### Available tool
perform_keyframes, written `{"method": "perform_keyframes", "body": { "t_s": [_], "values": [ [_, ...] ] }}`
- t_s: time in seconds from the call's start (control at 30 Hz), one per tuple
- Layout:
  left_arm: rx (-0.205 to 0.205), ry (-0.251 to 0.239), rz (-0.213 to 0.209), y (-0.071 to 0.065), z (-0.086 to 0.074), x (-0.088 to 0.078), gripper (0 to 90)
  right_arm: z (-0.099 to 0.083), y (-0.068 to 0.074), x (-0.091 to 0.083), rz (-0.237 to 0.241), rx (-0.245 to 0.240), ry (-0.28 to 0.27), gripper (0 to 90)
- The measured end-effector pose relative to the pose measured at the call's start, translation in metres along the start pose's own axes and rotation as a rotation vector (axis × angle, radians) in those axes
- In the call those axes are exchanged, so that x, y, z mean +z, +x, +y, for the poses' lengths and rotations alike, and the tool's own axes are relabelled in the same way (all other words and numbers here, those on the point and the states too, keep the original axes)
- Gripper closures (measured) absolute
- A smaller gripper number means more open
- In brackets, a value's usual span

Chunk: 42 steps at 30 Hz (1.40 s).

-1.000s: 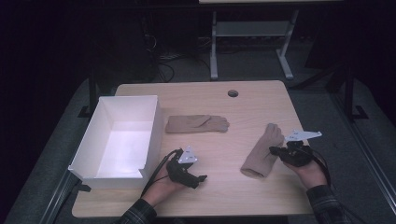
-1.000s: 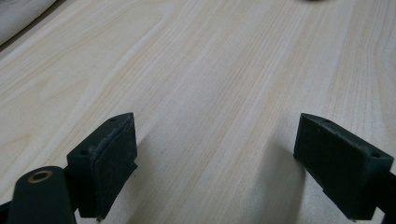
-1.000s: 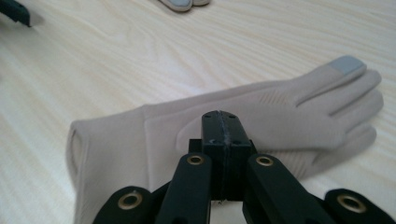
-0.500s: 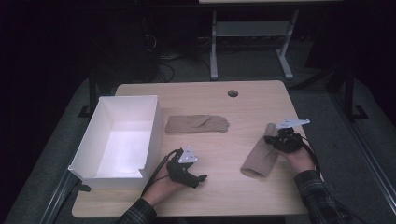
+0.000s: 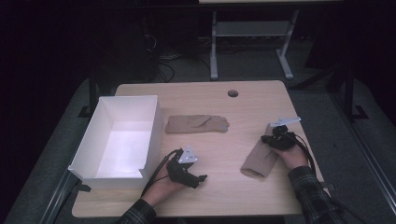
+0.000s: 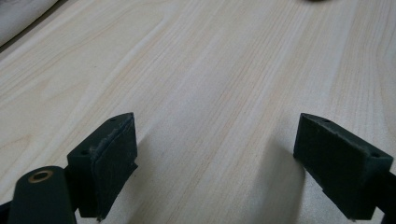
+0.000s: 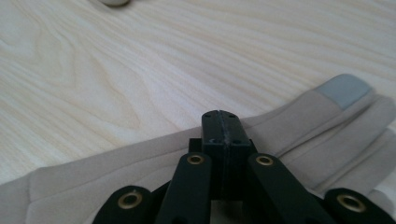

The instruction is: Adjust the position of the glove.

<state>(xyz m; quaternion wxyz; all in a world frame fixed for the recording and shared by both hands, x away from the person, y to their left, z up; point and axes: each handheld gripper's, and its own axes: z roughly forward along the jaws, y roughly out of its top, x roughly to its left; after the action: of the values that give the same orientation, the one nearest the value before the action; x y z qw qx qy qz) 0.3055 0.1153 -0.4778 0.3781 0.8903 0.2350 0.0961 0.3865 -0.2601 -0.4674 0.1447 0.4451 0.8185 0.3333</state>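
A tan glove [image 5: 258, 161] lies on the right side of the wooden table [image 5: 224, 196], cuff toward me. My right gripper [image 5: 272, 138] sits over its finger end. In the right gripper view the jaws [image 7: 220, 116] are shut together just above the glove [image 7: 299, 130], whose one fingertip carries a grey patch; nothing shows between the pads. A second tan glove [image 5: 197, 123] lies flat at mid-table. My left gripper [image 5: 198, 179] rests low at the front, and its jaws [image 6: 229, 163] stand open over bare wood.
A white open box [image 5: 105, 175] stands on the left part of the table, beside the left hand. A round cable hole [image 5: 232, 93] is near the far edge. A metal frame stands on the floor beyond the table.
The right hand has moved left and slightly down, bringing its gripper over the finger end of the right glove. The left hand has stayed put.
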Motion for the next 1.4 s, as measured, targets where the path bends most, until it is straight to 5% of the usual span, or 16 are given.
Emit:
{"method": "perform_keyframes", "body": {
  "t_s": [0.4, 0.9, 1.2, 1.4],
  "values": [
    [0.0, 0.003, 0.001, 0.0, 0.0, 0.0, 12.7, 0.003, 0.011, 0.003, 0.048, -0.026, 0.012, 90.0],
    [-0.003, 0.002, 0.003, 0.0, 0.0, 0.0, 12.7, 0.014, 0.059, 0.015, 0.146, -0.149, 0.029, 89.9],
    [-0.005, 0.0, 0.006, -0.001, 0.0, 0.0, 12.7, 0.012, 0.053, -0.013, 0.154, -0.149, -0.044, 89.9],
    [-0.005, 0.001, 0.005, -0.001, 0.0, 0.0, 12.7, -0.005, 0.05, -0.027, 0.164, -0.146, -0.024, 89.9]
  ]
}}
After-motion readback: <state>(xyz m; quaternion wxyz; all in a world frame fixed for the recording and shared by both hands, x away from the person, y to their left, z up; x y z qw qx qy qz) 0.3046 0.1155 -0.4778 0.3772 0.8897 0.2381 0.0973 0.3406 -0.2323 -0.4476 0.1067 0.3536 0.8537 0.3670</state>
